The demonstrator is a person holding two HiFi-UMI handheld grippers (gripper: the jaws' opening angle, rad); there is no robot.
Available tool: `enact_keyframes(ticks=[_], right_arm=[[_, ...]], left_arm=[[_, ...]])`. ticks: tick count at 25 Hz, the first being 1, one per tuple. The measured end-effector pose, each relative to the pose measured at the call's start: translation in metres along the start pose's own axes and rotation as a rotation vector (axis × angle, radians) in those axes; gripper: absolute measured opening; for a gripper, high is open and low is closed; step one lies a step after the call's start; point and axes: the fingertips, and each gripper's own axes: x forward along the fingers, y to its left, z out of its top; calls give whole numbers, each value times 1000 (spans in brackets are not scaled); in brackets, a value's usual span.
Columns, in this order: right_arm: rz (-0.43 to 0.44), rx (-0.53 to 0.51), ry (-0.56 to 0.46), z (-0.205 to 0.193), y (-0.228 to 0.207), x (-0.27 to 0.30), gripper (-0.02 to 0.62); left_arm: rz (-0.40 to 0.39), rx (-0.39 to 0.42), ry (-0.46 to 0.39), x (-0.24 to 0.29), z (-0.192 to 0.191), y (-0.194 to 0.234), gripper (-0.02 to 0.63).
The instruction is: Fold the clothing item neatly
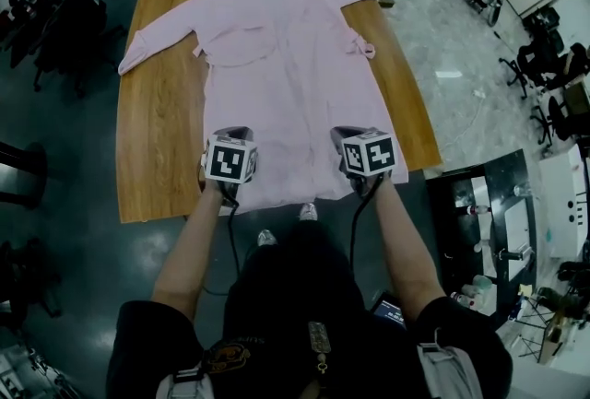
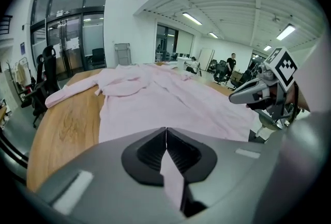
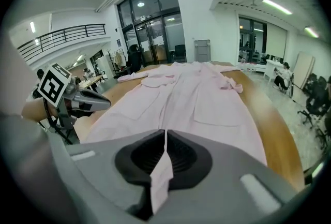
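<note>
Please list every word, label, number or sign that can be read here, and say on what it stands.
No text can be read anywhere.
Cube on the left gripper: black and white square pattern, no letters.
Cube on the right gripper: the same.
Sheets on the glass doors: too small.
Badge on the black top: too blurred.
Pink garment: no label shows.

We see a wooden table [image 1: 166, 158] with bare wood down both sides. On it a pink robe [image 1: 286, 84] lies spread lengthwise, one sleeve reaching toward its far left edge.
</note>
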Motion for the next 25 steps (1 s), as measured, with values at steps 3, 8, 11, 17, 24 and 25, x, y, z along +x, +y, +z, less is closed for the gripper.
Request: enact_keyframes(ticks=[3, 8, 11, 17, 24, 25], right_arm=[[12, -6, -36, 13, -10, -11, 15], [72, -36, -81, 39, -33, -18, 14], [113, -55, -103, 53, -54, -20, 15], [183, -89, -117, 78, -103, -11, 14], [240, -113, -145, 106, -136, -3, 14], [243, -115, -149, 112, -139, 0, 14]], left_arm=[[-18, 26, -44, -2, 30, -20, 11], [-7, 28, -84, 10, 75, -42, 9], [14, 23, -96, 24, 98, -55, 9], [69, -13, -114, 54, 140, -68, 9], [130, -23, -142, 78, 191, -67, 9], [131, -21, -148, 81, 200, -65, 9]])
